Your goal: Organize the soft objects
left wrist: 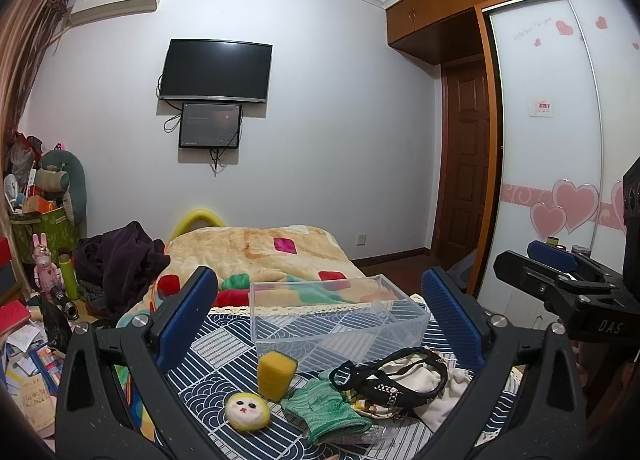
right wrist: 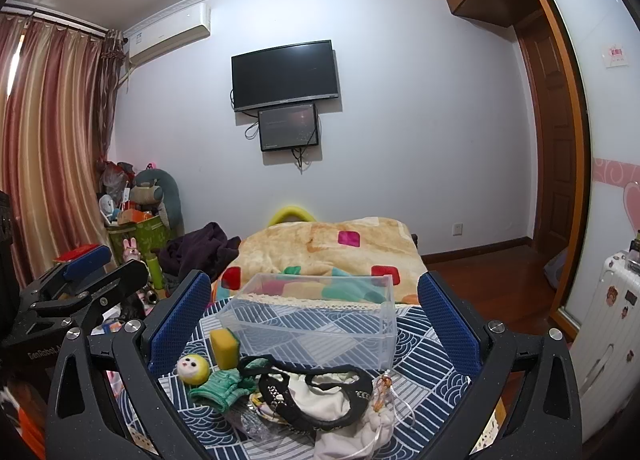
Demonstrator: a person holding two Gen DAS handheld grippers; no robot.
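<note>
— What do you have in front of you?
— A clear plastic box (left wrist: pixel 338 324), upright and open-topped. A yellow sponge (left wrist: pixel 275 375) stands on edge against its near wall.

— And nearer to you?
— A round yellow doll face (left wrist: pixel 247 411), then a green knit glove (left wrist: pixel 326 408) lying flat. A black belt (left wrist: pixel 394 384) loops over a white cloth pouch (right wrist: pixel 340 406).

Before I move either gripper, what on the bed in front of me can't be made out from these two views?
- Crinkly clear wrapper: left wrist view, mostly under the green glove; contents unreadable.
- White cloth: right wrist view, cut off by the bottom edge and crossed by the black strap.
- Far wall of the clear box: see-through, so its rim blends into the blanket behind.
</note>
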